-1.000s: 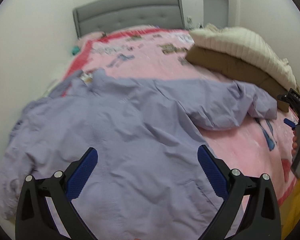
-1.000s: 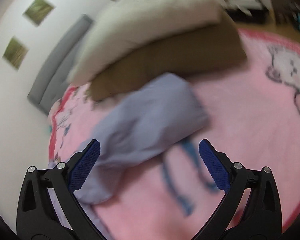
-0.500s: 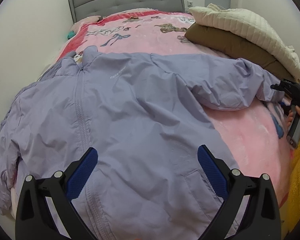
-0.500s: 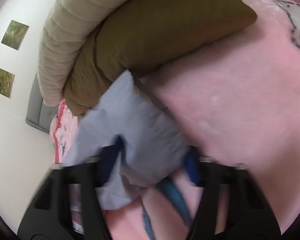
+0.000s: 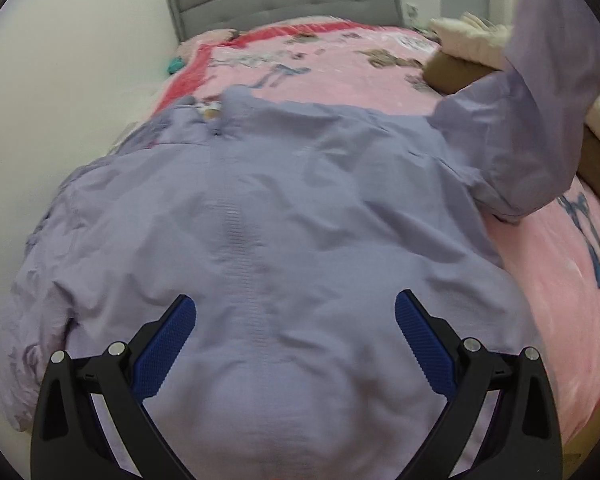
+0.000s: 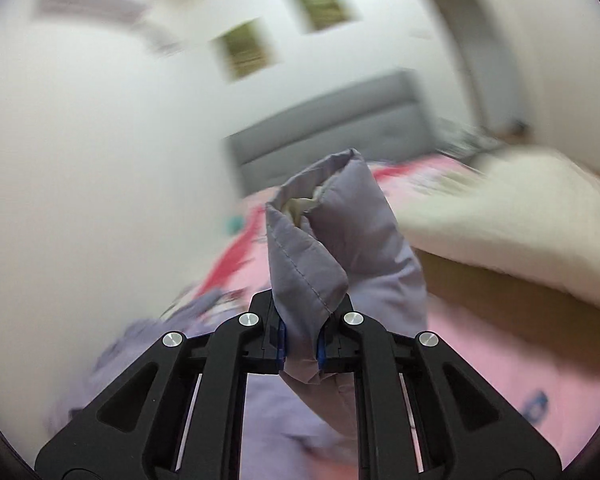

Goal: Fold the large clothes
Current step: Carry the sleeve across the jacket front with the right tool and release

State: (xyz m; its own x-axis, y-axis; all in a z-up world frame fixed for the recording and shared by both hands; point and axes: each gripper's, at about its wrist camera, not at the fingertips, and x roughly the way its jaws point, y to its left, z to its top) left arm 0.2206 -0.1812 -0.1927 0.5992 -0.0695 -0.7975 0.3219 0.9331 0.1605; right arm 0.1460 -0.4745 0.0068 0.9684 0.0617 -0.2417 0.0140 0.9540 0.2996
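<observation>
A lilac zip jacket (image 5: 284, 240) lies spread front up on the pink bed cover (image 5: 340, 68). My left gripper (image 5: 296, 344) is open and hovers over the jacket's lower front, holding nothing. My right gripper (image 6: 302, 344) is shut on the cuff of the jacket's right sleeve (image 6: 324, 240), which stands up between the fingers with its opening at the top. In the left wrist view that sleeve (image 5: 540, 120) is lifted off the bed at the right. The jacket's left sleeve (image 5: 40, 312) hangs crumpled at the left edge.
A cream cushion (image 6: 512, 224) lies on a brown cushion (image 6: 520, 304) at the bed's right side. A grey headboard (image 5: 284, 4) stands at the far end against a white wall (image 5: 60, 80). A teal object (image 5: 175, 65) lies near the headboard.
My right gripper closed on the right sleeve cuff and lifted it off the bed. My left gripper stayed open over the jacket's lower front.
</observation>
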